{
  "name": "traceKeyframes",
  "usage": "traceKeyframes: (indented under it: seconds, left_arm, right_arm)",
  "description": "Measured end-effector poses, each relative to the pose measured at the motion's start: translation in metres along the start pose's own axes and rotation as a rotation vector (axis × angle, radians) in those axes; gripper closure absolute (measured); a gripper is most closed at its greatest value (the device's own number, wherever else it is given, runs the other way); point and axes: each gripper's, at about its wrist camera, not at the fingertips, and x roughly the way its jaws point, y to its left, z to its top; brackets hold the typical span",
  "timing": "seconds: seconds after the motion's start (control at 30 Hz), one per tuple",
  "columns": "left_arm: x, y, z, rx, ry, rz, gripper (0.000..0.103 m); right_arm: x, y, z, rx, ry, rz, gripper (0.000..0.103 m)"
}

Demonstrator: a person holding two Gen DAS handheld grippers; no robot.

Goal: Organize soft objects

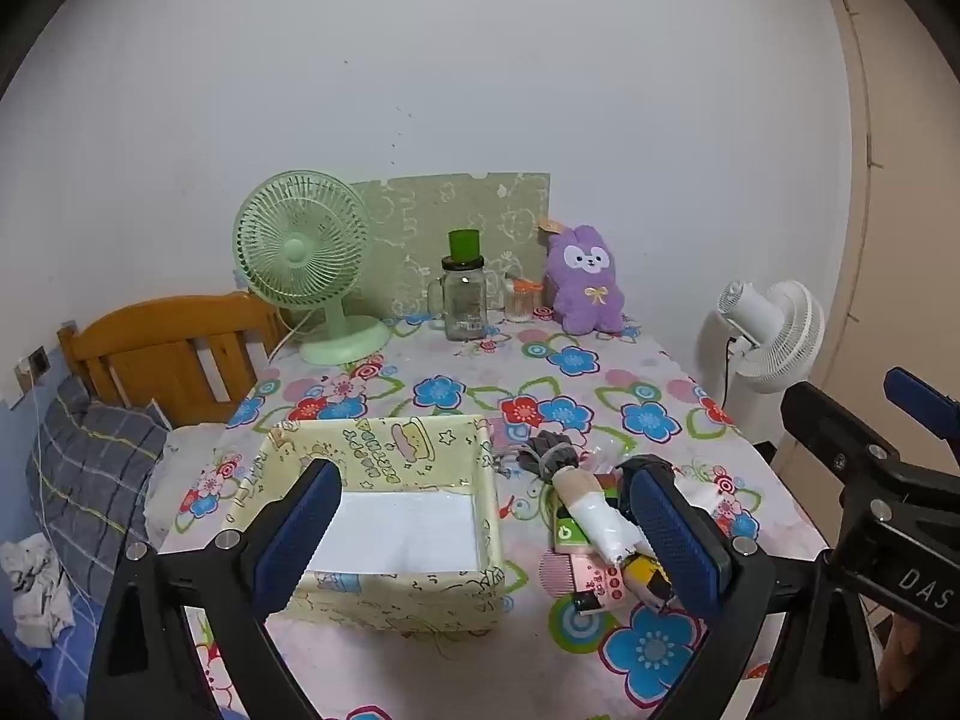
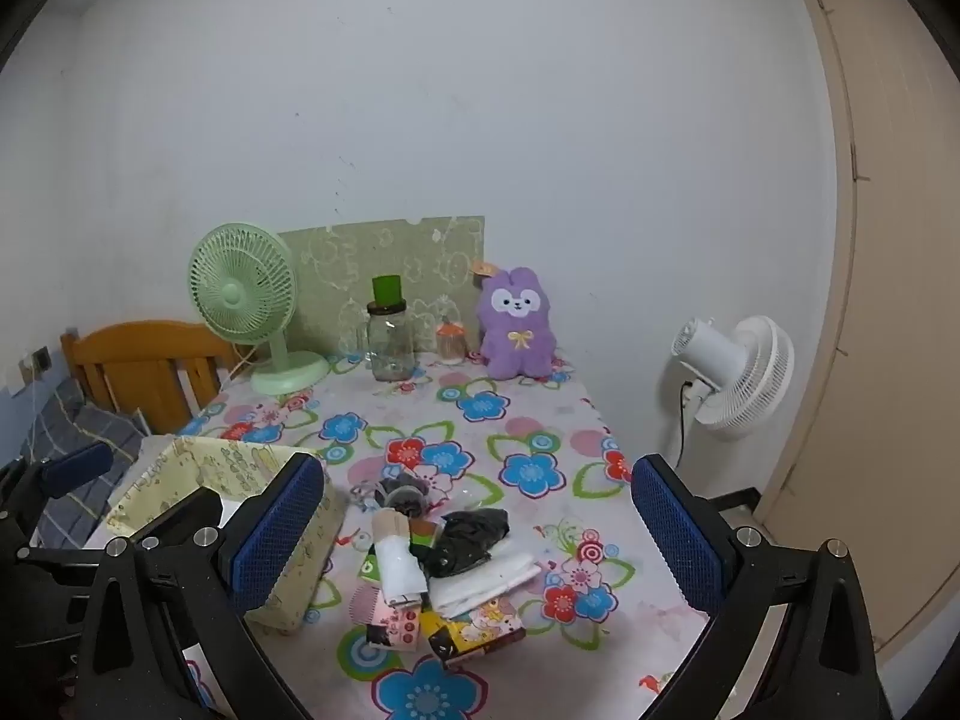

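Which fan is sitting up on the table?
The green fan. It stands on the flowery table beside the glass jar, while the white fan stands off the table's edge, near the door.

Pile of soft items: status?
Both grippers open, empty. Pile untouched on table beside empty fabric box. Nothing blocking.

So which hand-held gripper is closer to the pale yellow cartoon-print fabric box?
Left. The left hand-held gripper hovers open over the box; the right hand-held gripper, also open, hangs over the pile of small packets beside it.
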Motion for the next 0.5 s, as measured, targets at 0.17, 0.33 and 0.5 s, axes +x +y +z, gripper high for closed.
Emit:
traceKeyframes:
  seconds: [0.17,0.33,0.5]
  left_arm:
    - [0.01,-0.001,-0.003,0.002,0.065,-0.022,0.005]
    - [0.014,0.002,-0.003,-0.006,0.072,-0.029,0.005]
    - [0.014,-0.001,0.0,-0.005,0.073,-0.025,0.005]
  right_arm:
    - [0.0,-0.002,-0.004,0.002,0.001,0.012,0.0]
    - [0.001,0.0,-0.002,-0.008,0.026,-0.001,0.0]
    - [0.006,0.001,-0.003,0.001,0.038,-0.017,0.0]
